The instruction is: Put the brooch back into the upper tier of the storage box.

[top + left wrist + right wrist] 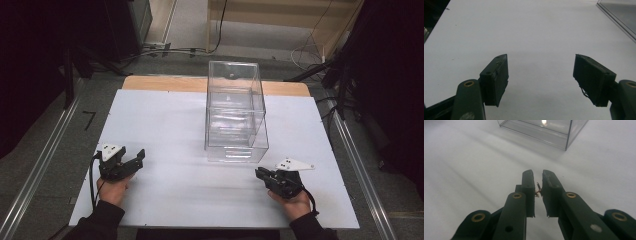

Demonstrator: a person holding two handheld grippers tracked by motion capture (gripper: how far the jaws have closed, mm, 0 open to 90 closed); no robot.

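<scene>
While both hands rest at the near edge of the white surface (170,130), the left tongs (131,160) lie at the left with the jaws spread wide and nothing between them. In the left gripper view the left tongs (541,75) frame bare surface (524,30), with a corner of the box (621,15) at the upper right.

At the middle stands the clear box (235,112), upright on the surface, its long axis running from the near edge toward the far edge. One short end faces the person.

At the right, the right tongs (261,173) point toward the box's near right corner, close to it but apart. In the right gripper view the right tongs (538,176) are closed to a narrow slit, gripping nothing, aimed at a corner of the box (544,130).
</scene>
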